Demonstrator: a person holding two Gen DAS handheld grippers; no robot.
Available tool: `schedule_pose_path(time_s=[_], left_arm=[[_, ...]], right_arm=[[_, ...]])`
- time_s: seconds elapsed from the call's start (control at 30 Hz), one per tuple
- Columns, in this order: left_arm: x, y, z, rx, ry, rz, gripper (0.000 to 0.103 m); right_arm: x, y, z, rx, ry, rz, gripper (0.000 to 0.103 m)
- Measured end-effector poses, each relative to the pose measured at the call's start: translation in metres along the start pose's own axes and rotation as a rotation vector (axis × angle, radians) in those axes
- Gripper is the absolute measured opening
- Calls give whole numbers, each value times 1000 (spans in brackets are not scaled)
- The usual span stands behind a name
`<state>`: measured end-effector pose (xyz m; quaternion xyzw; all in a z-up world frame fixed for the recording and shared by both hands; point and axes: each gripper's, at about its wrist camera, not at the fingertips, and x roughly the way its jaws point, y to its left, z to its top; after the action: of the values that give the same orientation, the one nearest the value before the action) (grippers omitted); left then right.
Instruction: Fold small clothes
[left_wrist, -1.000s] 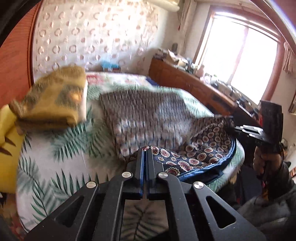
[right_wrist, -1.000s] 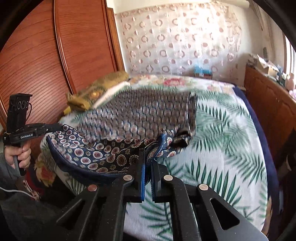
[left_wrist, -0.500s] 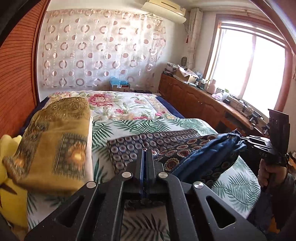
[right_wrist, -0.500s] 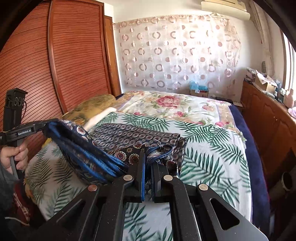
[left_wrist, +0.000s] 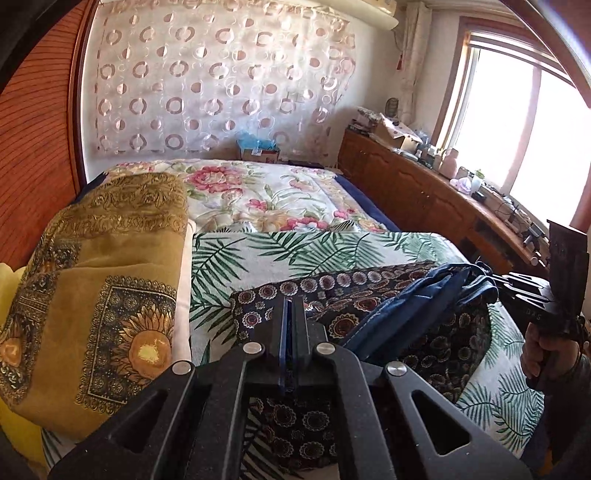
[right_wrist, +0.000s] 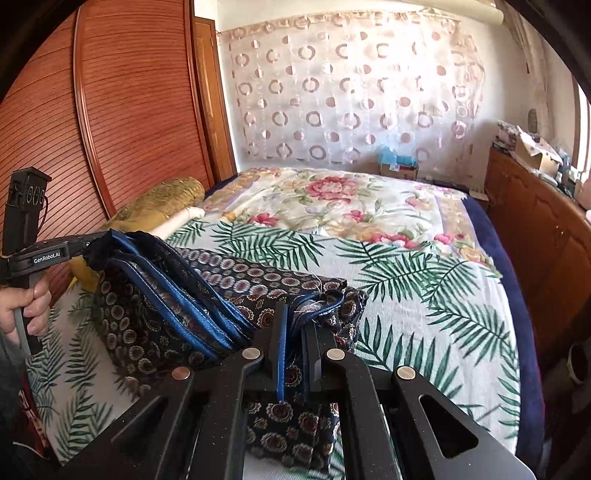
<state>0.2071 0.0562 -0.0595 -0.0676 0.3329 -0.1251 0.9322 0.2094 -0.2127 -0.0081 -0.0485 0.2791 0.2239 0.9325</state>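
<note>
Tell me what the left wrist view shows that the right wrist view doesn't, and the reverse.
Left wrist only: the bright window and the sunflower print on the mustard cloth. Right wrist only: the louvred wooden wardrobe doors in full. Both: the dark patterned garment with blue trim, gathered between the left gripper and right gripper, both shut on it, over the palm-leaf bedspread.

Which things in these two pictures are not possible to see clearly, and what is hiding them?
- Left wrist view: near edge of the patterned cloth is hidden under the left gripper.
- Right wrist view: the cloth's near corner is hidden behind the right gripper.
- Left wrist view: small things on the cabinet are too small, washed out by the window.
</note>
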Motion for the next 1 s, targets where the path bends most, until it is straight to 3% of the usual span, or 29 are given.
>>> schedule_pose_path(time_s=[0.27, 0.37, 0.43, 0.53, 0.6, 0.67, 0.73, 0.77, 0.83, 1.0], left_arm=[[6, 1, 4, -14, -21, 45, 2], [4, 1, 8, 0, -33, 50, 2], [4, 2, 11, 8, -35, 49, 2], [2, 2, 16, 16, -44, 55, 3], [-1, 4, 18, 11, -52, 47, 14], [-5, 5, 19, 9, -73, 41, 47], [-7, 6, 19, 14, -78, 21, 57], [-6, 5, 18, 14, -68, 7, 67], [-3, 2, 15, 16, -52, -14, 73], [12, -5, 4, 38, 10, 5, 74]], right_arm=[[10, 7, 15, -22, 25, -16, 10], [10, 3, 22, -9, 22, -13, 23], [10, -3, 24, 11, 13, -14, 43], [8, -11, 25, 32, 5, -25, 44], [8, -16, 25, 39, 3, -32, 44], [3, -18, 21, 41, 1, -40, 44], [-1, -17, 16, 39, 3, -43, 44], [-2, -17, 13, 40, 7, -42, 45], [-1, -14, 7, 36, 28, -30, 45], [6, -11, 9, 2, 69, -16, 45]])
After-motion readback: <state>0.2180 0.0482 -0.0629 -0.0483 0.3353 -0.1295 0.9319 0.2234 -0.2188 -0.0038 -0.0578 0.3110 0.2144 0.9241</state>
